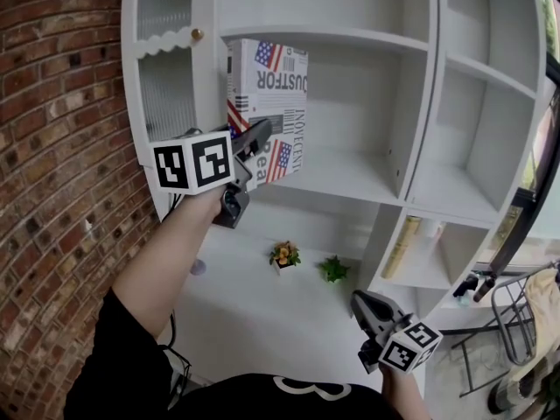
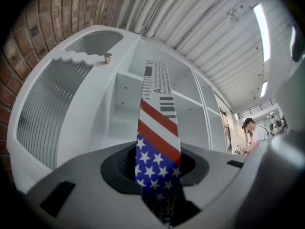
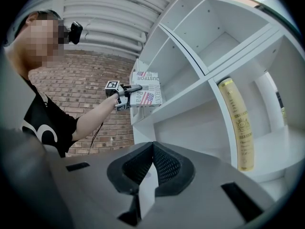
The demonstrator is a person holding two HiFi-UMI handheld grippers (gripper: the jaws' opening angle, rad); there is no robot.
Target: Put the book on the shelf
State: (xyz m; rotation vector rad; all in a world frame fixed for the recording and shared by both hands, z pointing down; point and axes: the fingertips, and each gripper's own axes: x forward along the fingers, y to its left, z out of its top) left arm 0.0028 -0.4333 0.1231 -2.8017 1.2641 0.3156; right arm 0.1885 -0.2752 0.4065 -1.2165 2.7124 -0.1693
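Before the shelf's (image 1: pixel 350 178) middle bay, the book (image 1: pixel 271 94) stands upright, pinched by the left gripper (image 1: pixel 258 140) and seemingly not yet set down. Seating and release remain. Lower beside the shelf, the right gripper (image 1: pixel 369 309) is pressed together, empty.

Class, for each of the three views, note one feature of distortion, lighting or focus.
Head view: the wide lens bows the shelf and brick wall; light is even. Left gripper view: fisheye with black corners, strip lights glare, the book looks dark and soft at its near end. Right gripper view: same black corners, a mosaic patch upper left.
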